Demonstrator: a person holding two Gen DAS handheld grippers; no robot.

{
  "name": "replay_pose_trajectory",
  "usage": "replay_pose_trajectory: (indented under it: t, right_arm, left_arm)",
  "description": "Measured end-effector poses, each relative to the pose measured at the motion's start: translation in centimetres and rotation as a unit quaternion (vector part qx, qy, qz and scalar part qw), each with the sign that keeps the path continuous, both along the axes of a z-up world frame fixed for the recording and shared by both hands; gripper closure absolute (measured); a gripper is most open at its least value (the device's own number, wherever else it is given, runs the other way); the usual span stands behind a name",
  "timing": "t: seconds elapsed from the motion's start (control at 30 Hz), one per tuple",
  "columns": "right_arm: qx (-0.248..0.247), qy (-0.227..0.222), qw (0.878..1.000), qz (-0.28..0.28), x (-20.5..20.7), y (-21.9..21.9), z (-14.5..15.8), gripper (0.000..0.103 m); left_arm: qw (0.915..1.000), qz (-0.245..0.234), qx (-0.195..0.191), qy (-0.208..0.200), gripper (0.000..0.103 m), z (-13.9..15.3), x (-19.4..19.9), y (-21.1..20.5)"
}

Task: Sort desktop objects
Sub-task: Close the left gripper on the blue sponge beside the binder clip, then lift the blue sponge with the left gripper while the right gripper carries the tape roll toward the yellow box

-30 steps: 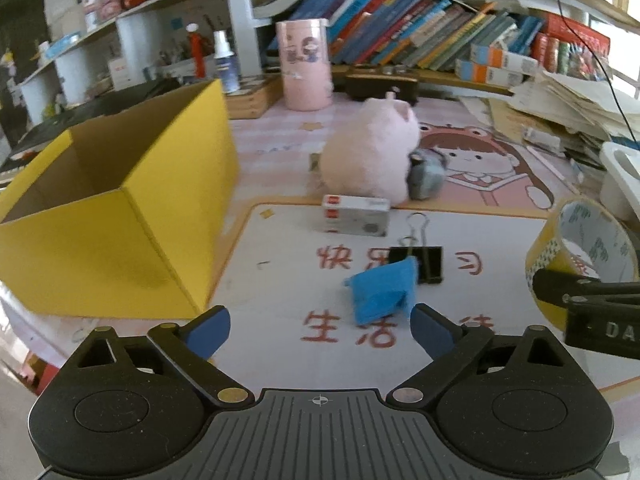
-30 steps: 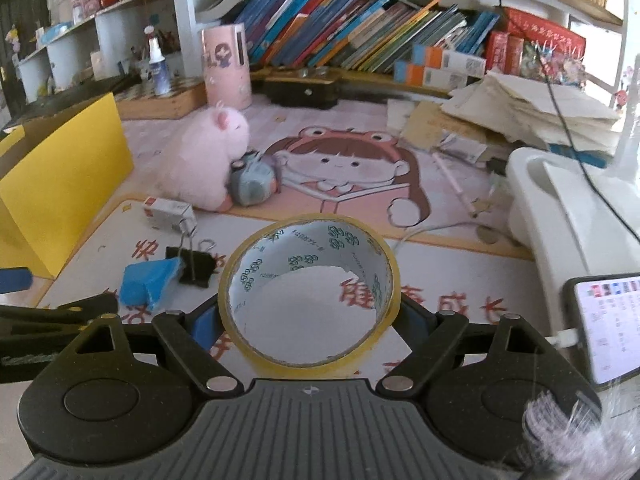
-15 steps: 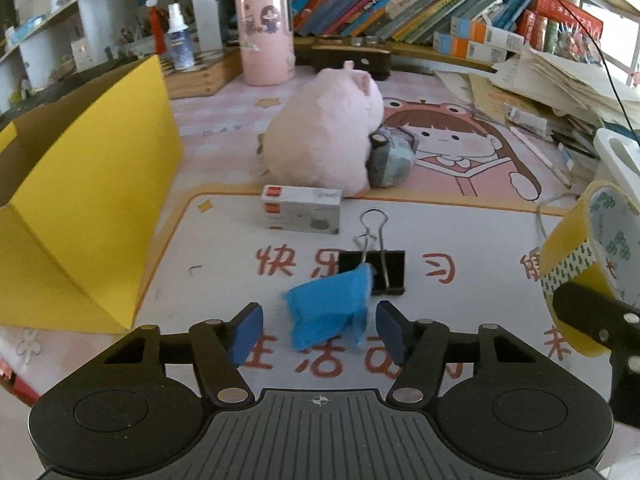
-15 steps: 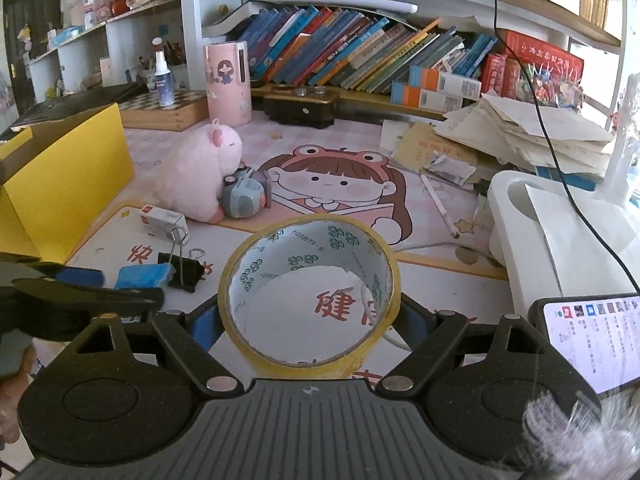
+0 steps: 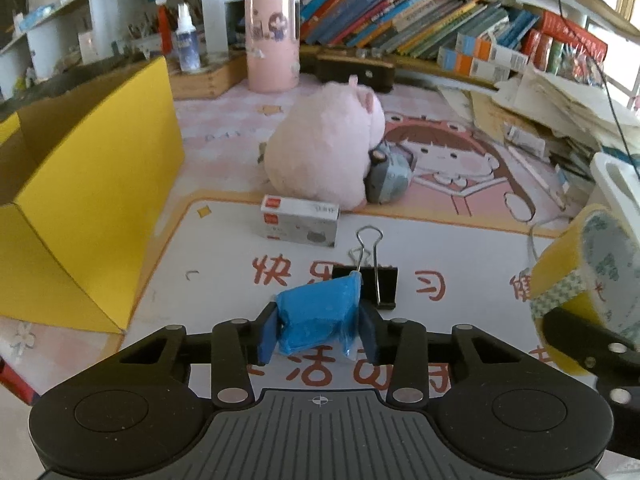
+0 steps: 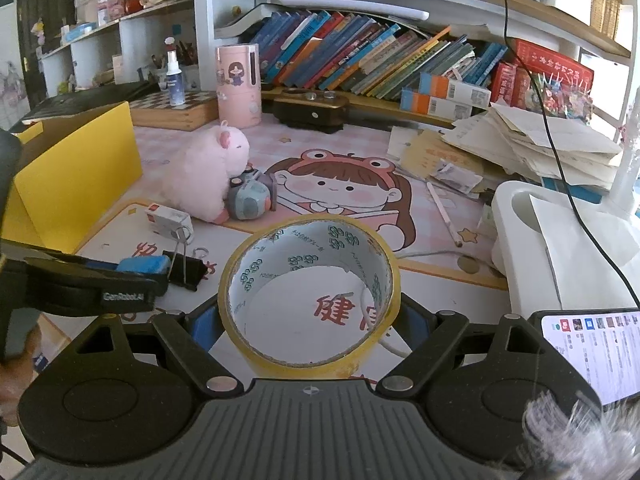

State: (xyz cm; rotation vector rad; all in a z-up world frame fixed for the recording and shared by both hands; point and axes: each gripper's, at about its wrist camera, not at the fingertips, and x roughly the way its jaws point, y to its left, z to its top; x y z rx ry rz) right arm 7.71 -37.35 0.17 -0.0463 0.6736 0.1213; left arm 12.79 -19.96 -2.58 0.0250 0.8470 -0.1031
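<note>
The sorting looks barely begun: the left gripper [image 5: 316, 330] has its jaws closed on the blue wrapped item [image 5: 318, 320] and the right gripper [image 6: 310, 320] clamps the tape roll [image 6: 310, 292], while binder clip [image 5: 374, 282], staple box [image 5: 299, 221] and pink plush [image 5: 322, 152] lie mid-worktop beside the yellow box [image 5: 96, 200] at the left edge.

- In my left wrist view, the wrapped packet [image 5: 316, 318] sits low in the centre, between the left gripper [image 5: 317, 334] fingers.
- The binder clip [image 5: 370, 280] lies just behind it, touching.
- The small box [image 5: 299, 221] is further up, with the plush toy [image 5: 320, 154] behind it.
- The open carton [image 5: 86, 200] fills the left.
- At the right edge, the tape roll [image 5: 588, 272] rests in my right gripper [image 6: 310, 326].
</note>
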Motion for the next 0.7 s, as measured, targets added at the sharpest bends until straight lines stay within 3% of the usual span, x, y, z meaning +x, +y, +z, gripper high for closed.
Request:
replay_pose_trajectory:
  t: [0.43,0.7]
  right_arm:
    - [0.008,0.006,0.997,0.07,-0.4,2.8,-0.1,0.018]
    - [0.011,0.008,0.998,0.061,-1.5,5.6,0.3,0.018]
  left_arm:
    - [0.9989,0.029,0.011,-0.034,0.063,1.9,-3.4,2.7]
    - [0.9988,0.007,0.0,-0.049,0.063,2.3,-5.0,5.6]
